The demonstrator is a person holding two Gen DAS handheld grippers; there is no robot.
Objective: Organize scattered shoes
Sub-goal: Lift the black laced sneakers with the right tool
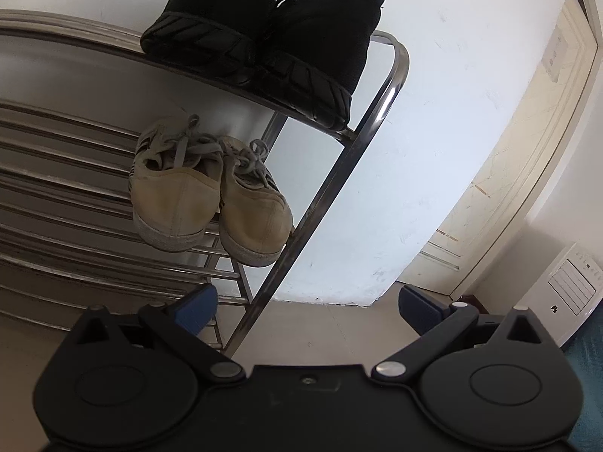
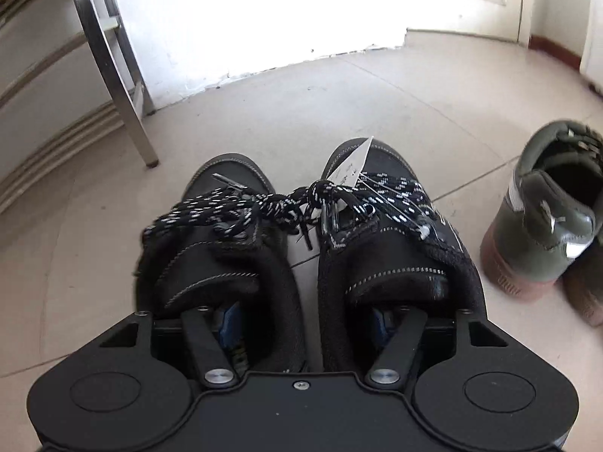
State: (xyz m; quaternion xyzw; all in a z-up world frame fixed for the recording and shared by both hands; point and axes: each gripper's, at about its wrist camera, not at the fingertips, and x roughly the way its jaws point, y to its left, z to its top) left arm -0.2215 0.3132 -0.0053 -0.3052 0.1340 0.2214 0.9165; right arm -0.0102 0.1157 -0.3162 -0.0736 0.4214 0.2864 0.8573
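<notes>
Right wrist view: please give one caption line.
Right gripper jaws reach into tied black boots; green shoe beside.

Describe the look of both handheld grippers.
Both look alike. The left gripper has a matte black body with two round disc housings, black link arms on silver pivot pins, and blue finger pads. The right gripper shows the same build. No cables or sleeves visible.

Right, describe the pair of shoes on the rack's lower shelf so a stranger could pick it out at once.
Find the steel shoe rack against the white wall. On its slatted shelf below the top tier, near the right end, sits the tan canvas pair, toes pointing outward over the edge. Unlike the black knit pair above, it is pale yellowish, with grey laces and dark side stripes.
</notes>
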